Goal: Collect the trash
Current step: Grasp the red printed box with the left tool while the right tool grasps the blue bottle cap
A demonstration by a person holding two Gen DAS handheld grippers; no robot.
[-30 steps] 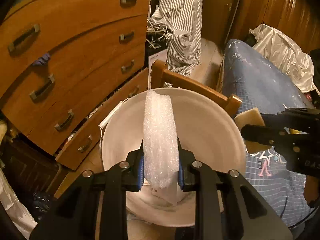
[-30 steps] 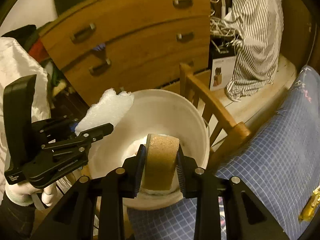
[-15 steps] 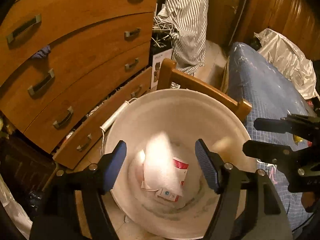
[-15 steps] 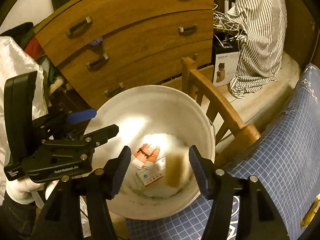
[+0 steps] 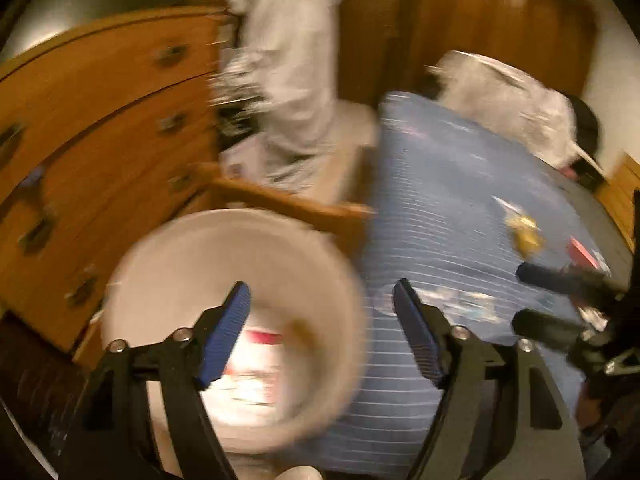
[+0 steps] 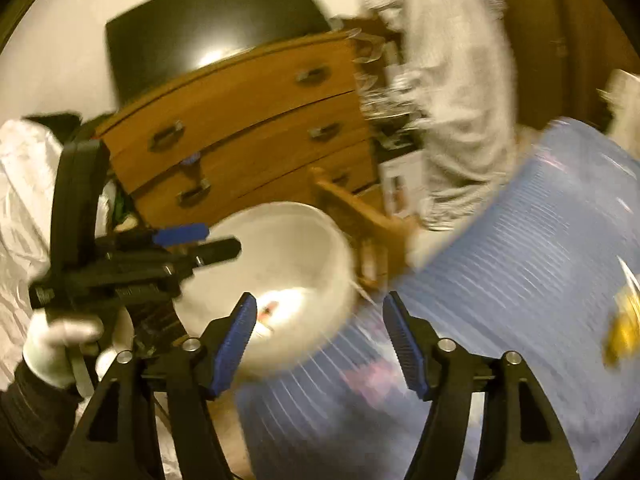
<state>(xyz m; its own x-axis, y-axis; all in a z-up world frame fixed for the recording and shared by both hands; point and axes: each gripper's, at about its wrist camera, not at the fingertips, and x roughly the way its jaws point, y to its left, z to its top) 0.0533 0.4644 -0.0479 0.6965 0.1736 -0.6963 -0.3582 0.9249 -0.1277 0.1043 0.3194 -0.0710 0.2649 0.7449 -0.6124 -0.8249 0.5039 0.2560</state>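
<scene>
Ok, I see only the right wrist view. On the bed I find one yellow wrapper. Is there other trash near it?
Observer: Yes. The left wrist view shows a red and white item on the blue bedspread, near the yellow wrapper. It is too blurred to name.
Operator: And is anything between the left jaws?
Observer: No. The left gripper is empty and its jaws are opening. Through the gap I see only the white bucket and the bedspread.

A yellow wrapper [image 5: 526, 236] lies on the blue checked bed [image 5: 432, 216].
</scene>
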